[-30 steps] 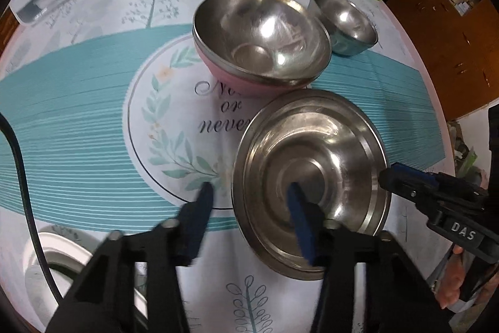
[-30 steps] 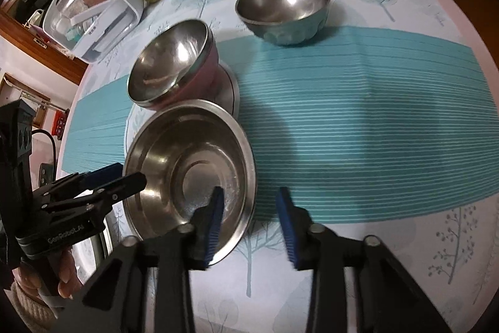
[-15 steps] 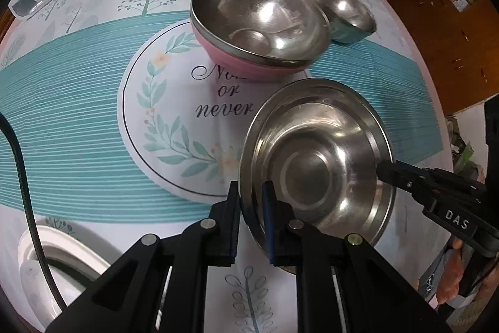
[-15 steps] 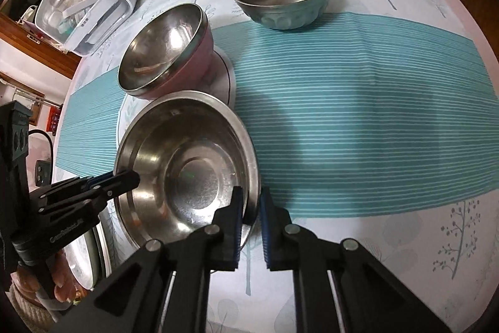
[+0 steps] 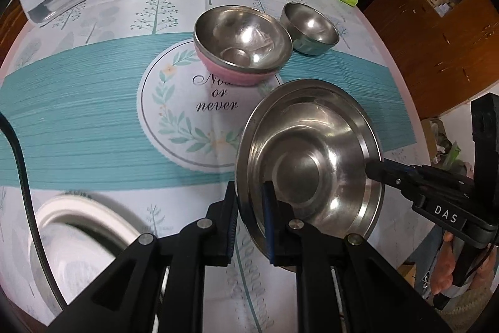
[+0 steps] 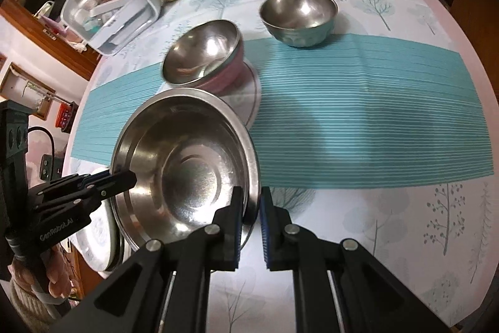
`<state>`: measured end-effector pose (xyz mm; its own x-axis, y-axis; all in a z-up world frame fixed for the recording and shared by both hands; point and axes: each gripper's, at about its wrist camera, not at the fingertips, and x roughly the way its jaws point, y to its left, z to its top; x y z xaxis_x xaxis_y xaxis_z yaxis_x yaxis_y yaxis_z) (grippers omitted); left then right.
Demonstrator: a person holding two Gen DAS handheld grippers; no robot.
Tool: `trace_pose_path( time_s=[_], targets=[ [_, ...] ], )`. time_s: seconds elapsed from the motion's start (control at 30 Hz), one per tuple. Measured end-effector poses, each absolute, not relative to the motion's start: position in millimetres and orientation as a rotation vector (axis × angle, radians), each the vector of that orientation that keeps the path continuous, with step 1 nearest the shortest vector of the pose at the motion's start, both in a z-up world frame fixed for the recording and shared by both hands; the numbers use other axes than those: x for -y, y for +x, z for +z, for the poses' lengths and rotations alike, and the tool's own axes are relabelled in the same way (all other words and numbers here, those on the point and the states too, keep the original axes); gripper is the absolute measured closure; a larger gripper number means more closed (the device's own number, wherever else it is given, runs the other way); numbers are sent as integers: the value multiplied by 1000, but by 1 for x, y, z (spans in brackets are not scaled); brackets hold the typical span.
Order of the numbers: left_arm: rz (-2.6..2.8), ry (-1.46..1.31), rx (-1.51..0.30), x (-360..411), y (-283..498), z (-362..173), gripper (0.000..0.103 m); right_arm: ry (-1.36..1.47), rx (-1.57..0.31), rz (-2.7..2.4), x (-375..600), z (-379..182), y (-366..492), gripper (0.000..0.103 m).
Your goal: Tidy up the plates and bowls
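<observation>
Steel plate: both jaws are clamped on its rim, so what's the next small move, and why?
Probably carry the steel plate level toward the white plate at the table's near edge and lower it on. The left gripper and right gripper pinch opposite rims, so it looks free to move. The pink bowl sits just beyond, so keep away from it.

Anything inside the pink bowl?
Nothing loose: the pink bowl shows only a bare steel lining with reflections. Its base and the mat beneath it are hidden.
</observation>
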<state>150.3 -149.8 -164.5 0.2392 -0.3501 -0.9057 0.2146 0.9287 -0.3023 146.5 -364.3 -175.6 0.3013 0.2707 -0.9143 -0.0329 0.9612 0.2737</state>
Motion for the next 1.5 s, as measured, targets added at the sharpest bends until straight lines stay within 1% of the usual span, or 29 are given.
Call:
trace_pose_path(
  time_s=[0.23, 0.63, 0.83, 1.17, 1.37, 1.43, 1.5],
  targets=[
    [-382, -74, -1287, 150, 113, -169, 90, 171, -1255, 221, 353, -170, 119, 93],
    [-359, -48, -1389, 146, 71, -206, 90, 137, -1371, 228, 340, -206, 81, 92],
    [-354, -39, -1418, 149, 61, -217, 90, 115, -1391, 222, 337, -215, 72, 92],
    [-349, -37, -1422, 150, 59, -219, 89, 113, -1408, 220, 338, -221, 66, 92],
    [-352, -35, -1421, 152, 58, -220, 85, 118, -1409, 220, 337, -223, 64, 91],
    [-350, -35, -1420, 154, 58, -220, 79, 115, -1410, 222, 337, -222, 65, 91],
    [-351, -42, -1410, 155, 57, -217, 68, 111, -1410, 225, 337, -222, 64, 90]
  ],
)
